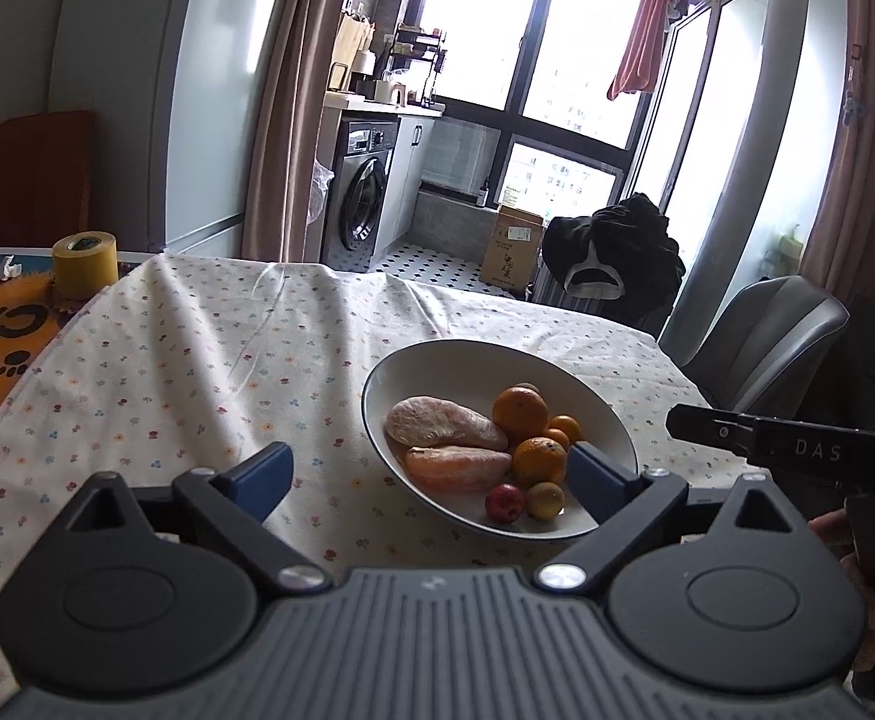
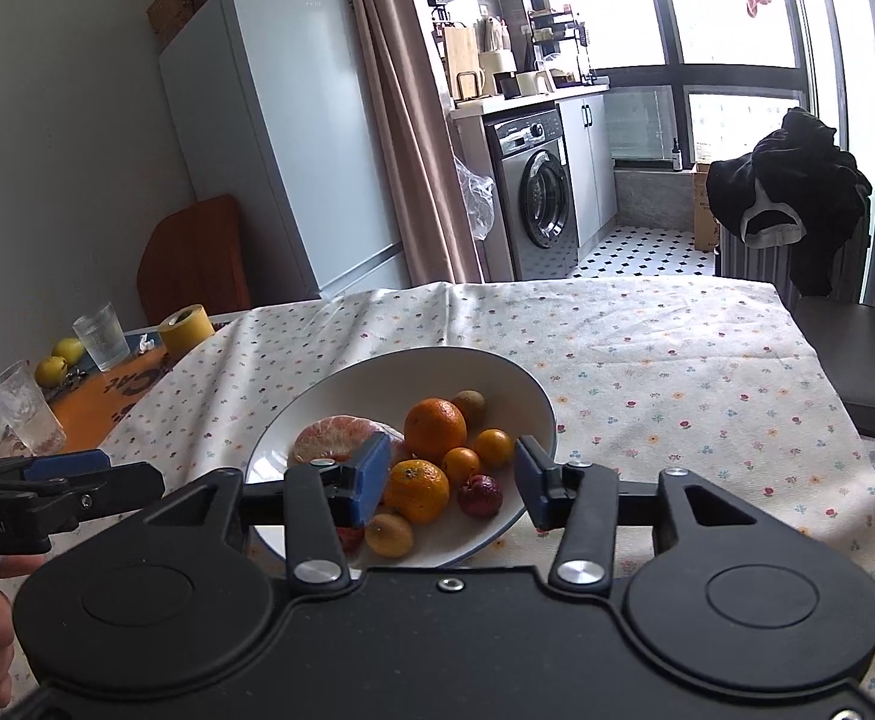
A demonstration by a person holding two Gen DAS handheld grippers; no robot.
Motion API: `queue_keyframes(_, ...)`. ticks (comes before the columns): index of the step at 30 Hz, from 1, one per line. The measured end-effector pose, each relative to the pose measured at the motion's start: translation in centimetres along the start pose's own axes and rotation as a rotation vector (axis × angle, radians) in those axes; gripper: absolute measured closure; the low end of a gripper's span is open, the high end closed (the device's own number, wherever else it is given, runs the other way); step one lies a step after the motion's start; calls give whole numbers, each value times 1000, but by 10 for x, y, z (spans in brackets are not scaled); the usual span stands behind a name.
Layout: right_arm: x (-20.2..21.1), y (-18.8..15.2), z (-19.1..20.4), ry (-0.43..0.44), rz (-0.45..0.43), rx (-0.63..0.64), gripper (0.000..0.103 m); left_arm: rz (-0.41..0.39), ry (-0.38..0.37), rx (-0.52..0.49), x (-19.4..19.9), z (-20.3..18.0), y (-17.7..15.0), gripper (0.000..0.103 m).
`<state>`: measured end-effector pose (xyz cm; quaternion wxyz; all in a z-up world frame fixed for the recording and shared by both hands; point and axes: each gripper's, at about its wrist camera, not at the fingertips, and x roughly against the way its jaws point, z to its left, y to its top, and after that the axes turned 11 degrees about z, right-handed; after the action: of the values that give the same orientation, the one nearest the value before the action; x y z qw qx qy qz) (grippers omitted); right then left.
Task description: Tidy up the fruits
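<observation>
A white bowl (image 1: 437,360) (image 2: 329,402) stands on the flowered tablecloth and holds the fruit: two peeled pomelo pieces (image 1: 443,423), two oranges (image 1: 520,413) (image 2: 434,429), small tangerines (image 2: 493,447), a red fruit (image 1: 504,502) (image 2: 481,495), a yellow-brown fruit (image 2: 389,534) and a kiwi (image 2: 469,404). My left gripper (image 1: 431,477) is open and empty, just short of the bowl's near rim. My right gripper (image 2: 452,480) is open and empty, its fingers either side of the near fruit, above the bowl.
A yellow tape roll (image 1: 85,263) (image 2: 185,329), two glasses (image 2: 101,336) and two yellow fruits (image 2: 59,363) sit on an orange mat at the table's left. A grey chair (image 1: 779,336) stands at the right edge. The right gripper's tip (image 1: 707,423) shows in the left view.
</observation>
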<state>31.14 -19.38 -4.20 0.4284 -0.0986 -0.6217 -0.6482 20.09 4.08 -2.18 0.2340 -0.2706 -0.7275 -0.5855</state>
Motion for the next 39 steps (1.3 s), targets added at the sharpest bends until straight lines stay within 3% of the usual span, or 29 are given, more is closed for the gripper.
queue_keyframes(5, 17, -4, 6, -5, -11, -4, 37, -5, 8, 9, 16, -2, -2, 3)
queue_keyframes(7, 23, -5, 9, -7, -12, 1, 28, -9, 1, 11, 22, -2, -4, 2)
queue_keyframes(9, 30, -6, 13, -7, -17, 3, 11, -6, 9, 15, 27, -2, -6, 1)
queue_keyframes(12, 39, -10, 16, 6, -25, -2, 0, -5, 13, 14, 34, -3, -11, 0)
queue_keyframes(39, 130, -43, 33, -10, -68, -17, 0, -79, 35, -44, 120, -21, -40, 0)
